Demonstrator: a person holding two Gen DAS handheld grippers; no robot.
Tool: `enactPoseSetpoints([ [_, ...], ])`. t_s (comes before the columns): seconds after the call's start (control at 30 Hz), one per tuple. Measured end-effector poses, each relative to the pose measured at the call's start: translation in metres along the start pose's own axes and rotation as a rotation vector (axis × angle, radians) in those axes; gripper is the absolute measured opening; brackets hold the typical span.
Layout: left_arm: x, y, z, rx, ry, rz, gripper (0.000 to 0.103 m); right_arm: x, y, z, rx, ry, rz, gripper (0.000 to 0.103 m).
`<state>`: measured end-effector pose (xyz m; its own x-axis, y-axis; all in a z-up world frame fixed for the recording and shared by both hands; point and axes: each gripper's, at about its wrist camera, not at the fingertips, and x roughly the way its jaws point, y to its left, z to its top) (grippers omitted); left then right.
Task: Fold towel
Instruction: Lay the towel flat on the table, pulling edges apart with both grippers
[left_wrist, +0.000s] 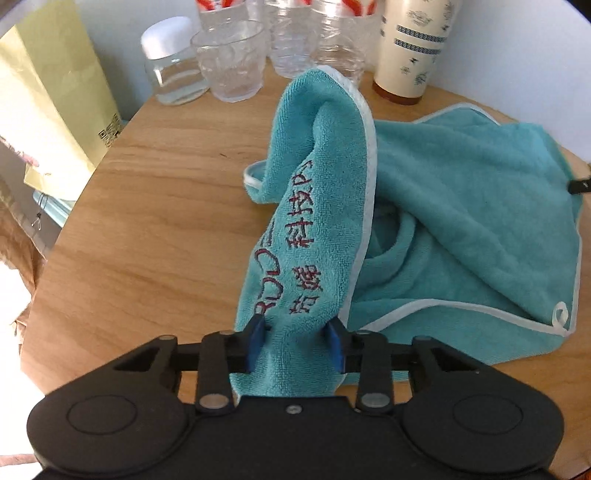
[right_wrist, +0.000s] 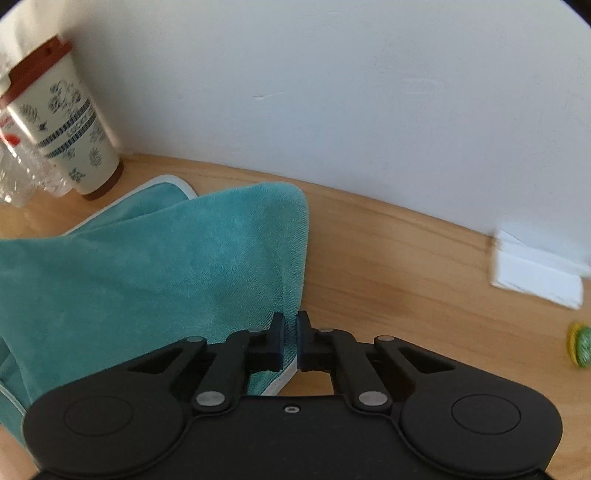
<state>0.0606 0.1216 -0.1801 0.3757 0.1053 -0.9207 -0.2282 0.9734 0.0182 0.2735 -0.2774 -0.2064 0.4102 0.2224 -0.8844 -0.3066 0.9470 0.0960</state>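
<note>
Pale wall rises behind a round wooden bench (left_wrist: 155, 206), and against it, far ahead of the left claw (left_wrist: 297, 338), stands a row of clear containers: a glass jar with a white lid (left_wrist: 171, 62), a faceted glass tumbler (left_wrist: 232, 59), and several crumpled plastic bottles (left_wrist: 314, 40). To the right of those stands a cream tumbler with a blue print and a brown base (left_wrist: 412, 48). A yellow-green paper bag (left_wrist: 55, 96) leans off the bench's edge to the left claw's left. The teal towel (left_wrist: 461, 206), edged in white piping and stitched with dark red characters, lies rumpled on the bench ahead and to the right of the left claw. One band of it rises in a hump and comes down between the blue pads (left_wrist: 258, 341), which stand moderately apart with the cloth bunched between them and pressing against both. In the right wrist view the right claw (right_wrist: 290, 339) has its jaws nearly together, pinching a thin white-piped edge of the towel, whose body spreads away to that claw's left. Off to its right on the bench lie a white folded paper (right_wrist: 539, 273), blurred, and a small yellow and green object (right_wrist: 580, 345) at the frame's edge.
</note>
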Motion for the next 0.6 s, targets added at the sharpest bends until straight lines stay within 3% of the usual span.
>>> enactPoseSetpoints([
  [0.37, -0.001, 0.017, 0.008, 0.019, 0.016, -0.036, 0.016, -0.075, -0.025, -0.065, 0.114, -0.027, -0.157, 0.005],
  [0.6, 0.005, 0.021, 0.022, 0.08, 0.045, -0.018, 0.015, -0.122, -0.035, -0.136, 0.185, 0.085, -0.285, 0.005],
])
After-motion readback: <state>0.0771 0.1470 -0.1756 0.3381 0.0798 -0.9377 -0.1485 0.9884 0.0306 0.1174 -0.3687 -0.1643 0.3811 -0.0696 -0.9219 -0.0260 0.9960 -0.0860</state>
